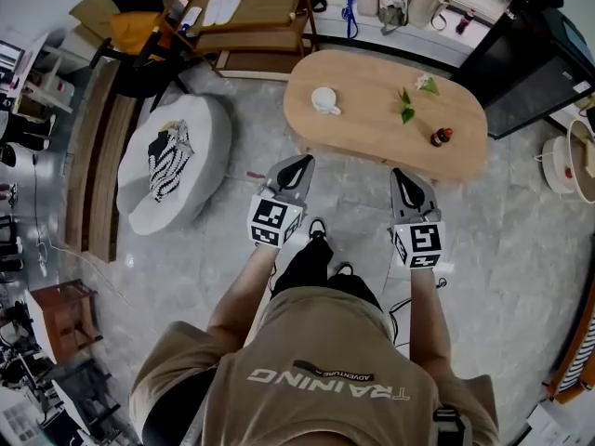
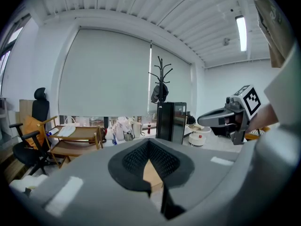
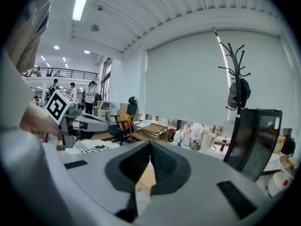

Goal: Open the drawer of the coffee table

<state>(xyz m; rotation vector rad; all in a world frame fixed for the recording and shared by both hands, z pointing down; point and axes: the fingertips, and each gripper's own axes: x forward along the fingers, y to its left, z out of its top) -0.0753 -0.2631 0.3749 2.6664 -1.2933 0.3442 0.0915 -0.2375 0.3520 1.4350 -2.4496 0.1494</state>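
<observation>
The oval light-wood coffee table (image 1: 367, 119) lies just beyond both grippers, long axis left to right, its near edge closest to the right gripper (image 1: 403, 175), whose jaws, like those of the left gripper (image 1: 297, 165), are pressed together on nothing; no drawer front shows.

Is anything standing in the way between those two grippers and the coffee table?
Nothing visible does: only floor lies between the left gripper, the right gripper and the coffee table. The round cushion sits off to the left. The drawer itself does not show.
</observation>
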